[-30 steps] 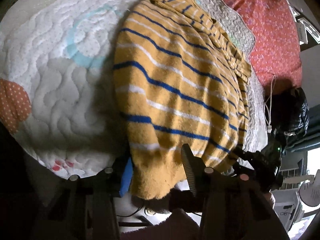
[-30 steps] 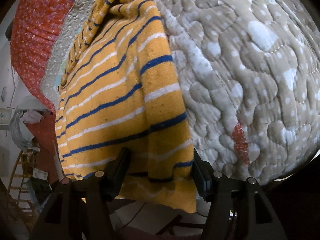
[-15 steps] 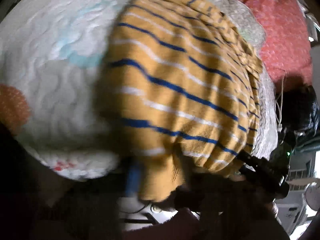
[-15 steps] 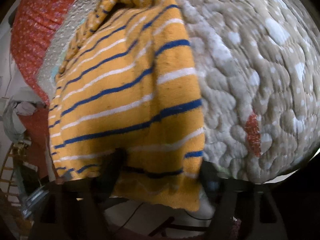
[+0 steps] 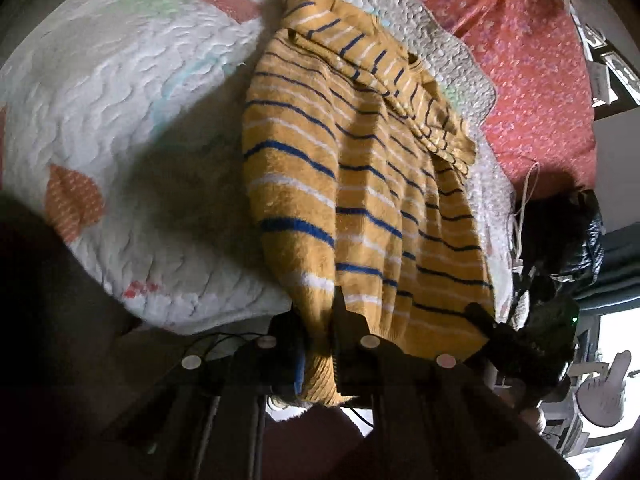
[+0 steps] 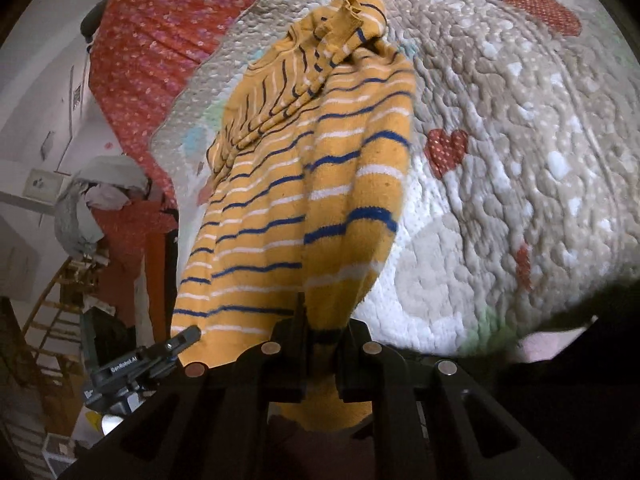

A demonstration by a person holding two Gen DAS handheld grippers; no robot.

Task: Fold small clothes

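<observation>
A small yellow sweater (image 5: 360, 184) with blue and white stripes lies on a quilted white blanket (image 5: 120, 128), its hem at the near edge. My left gripper (image 5: 318, 344) is shut on the left corner of the hem, which bunches between the fingers. My right gripper (image 6: 322, 344) is shut on the right corner of the sweater (image 6: 304, 208) hem. The hem is lifted off the quilt (image 6: 520, 160) and the fabric hangs in folds. The right gripper also shows at the lower right of the left wrist view (image 5: 516, 340).
A red floral bedspread (image 5: 520, 60) lies beyond the quilt. A dark bag (image 5: 568, 232) and a white cable (image 5: 524, 196) sit at the bed's side. A pile of clothes (image 6: 100, 200) and a wooden ladder (image 6: 52, 304) stand left of the bed.
Both grippers were open around the hem a second ago. They have closed on it and raised it, so the sweater's lower part now hangs in folds.
</observation>
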